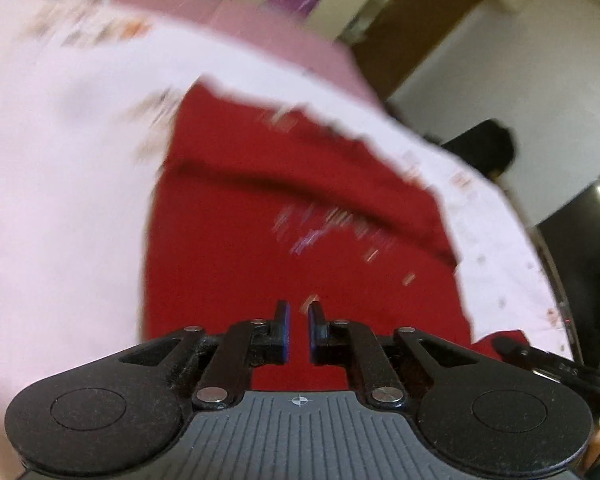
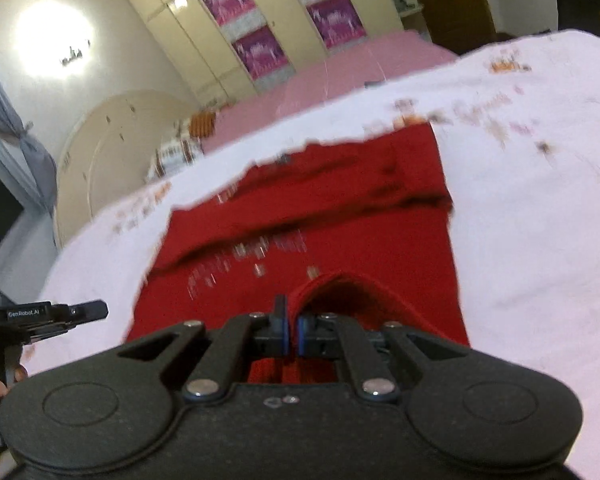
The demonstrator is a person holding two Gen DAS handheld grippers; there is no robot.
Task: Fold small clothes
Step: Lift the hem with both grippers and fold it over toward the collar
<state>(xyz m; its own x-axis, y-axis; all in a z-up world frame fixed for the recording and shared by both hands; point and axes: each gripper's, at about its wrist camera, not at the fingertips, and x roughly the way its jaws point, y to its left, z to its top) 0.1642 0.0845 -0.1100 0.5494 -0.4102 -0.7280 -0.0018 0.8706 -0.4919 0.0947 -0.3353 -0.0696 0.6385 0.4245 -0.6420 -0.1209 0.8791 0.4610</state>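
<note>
A small red garment (image 1: pixel 300 208) with a silvery print lies spread on a white patterned sheet (image 1: pixel 60 200), its far part folded over. My left gripper (image 1: pixel 299 312) hovers above its near edge, jaws nearly together with a narrow empty gap. In the right wrist view the same red garment (image 2: pixel 320 220) lies ahead. My right gripper (image 2: pixel 292 320) is shut on a raised fold of its near hem. The left gripper (image 2: pixel 80 312) shows at the left edge of the right wrist view, off the garment.
The sheet (image 2: pixel 540 220) covers a bed with a pink cover (image 2: pixel 340 76) behind. Cream wardrobes with purple panels (image 2: pixel 260 52) stand beyond. A dark screen (image 1: pixel 588 248) and dark object (image 1: pixel 484 144) are to the right.
</note>
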